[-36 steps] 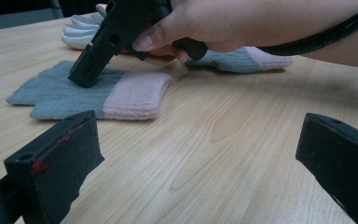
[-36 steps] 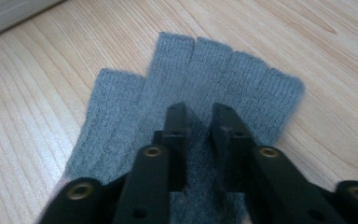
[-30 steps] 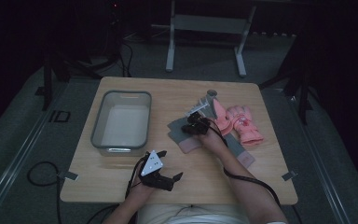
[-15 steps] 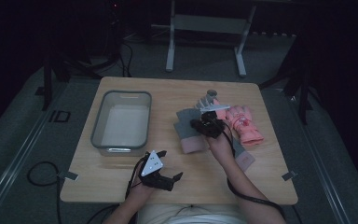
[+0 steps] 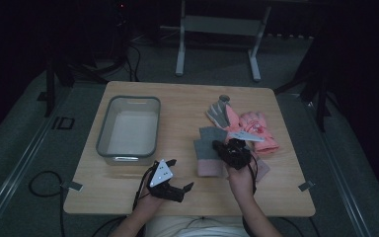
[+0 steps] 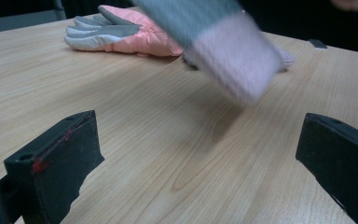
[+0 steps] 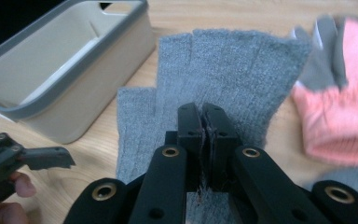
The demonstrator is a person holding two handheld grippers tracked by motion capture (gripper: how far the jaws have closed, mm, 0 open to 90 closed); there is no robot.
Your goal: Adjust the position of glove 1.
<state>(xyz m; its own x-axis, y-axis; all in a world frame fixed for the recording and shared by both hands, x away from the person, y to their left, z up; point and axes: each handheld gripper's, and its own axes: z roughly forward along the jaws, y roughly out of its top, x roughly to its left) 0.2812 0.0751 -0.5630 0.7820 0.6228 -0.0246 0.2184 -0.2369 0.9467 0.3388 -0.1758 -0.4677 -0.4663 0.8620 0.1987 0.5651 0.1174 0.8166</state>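
Dim surroundings and a dark floor frame the pale wooden table (image 5: 128,197), on which most of the work is gathered toward the right half. A grey knit glove (image 5: 211,150) with a pink cuff is pinched in the right gripper (image 5: 227,148), whose jaws are pressed together on the fabric near its middle; in the right gripper view the glove (image 7: 223,74) is seen hanging forward from the jaws with its fingers pointing away and its long axis running straight ahead. It appears lifted off the wood, the pink cuff (image 6: 235,56) blurred above the grain in the left gripper view. The grey bin (image 5: 128,127) lies to the left of the held glove, near but apart, with bare table between them, so a leftward carry is judged to be the coming move. The right hand is the nearer one to both glove and bin. The left gripper (image 5: 177,190) rests at the near table edge with its jaws spread wide and nothing between them. Pink padded gloves (image 5: 259,131) lie just beyond and to the right of the held glove. Open room is left in front of the bin and along the near edge
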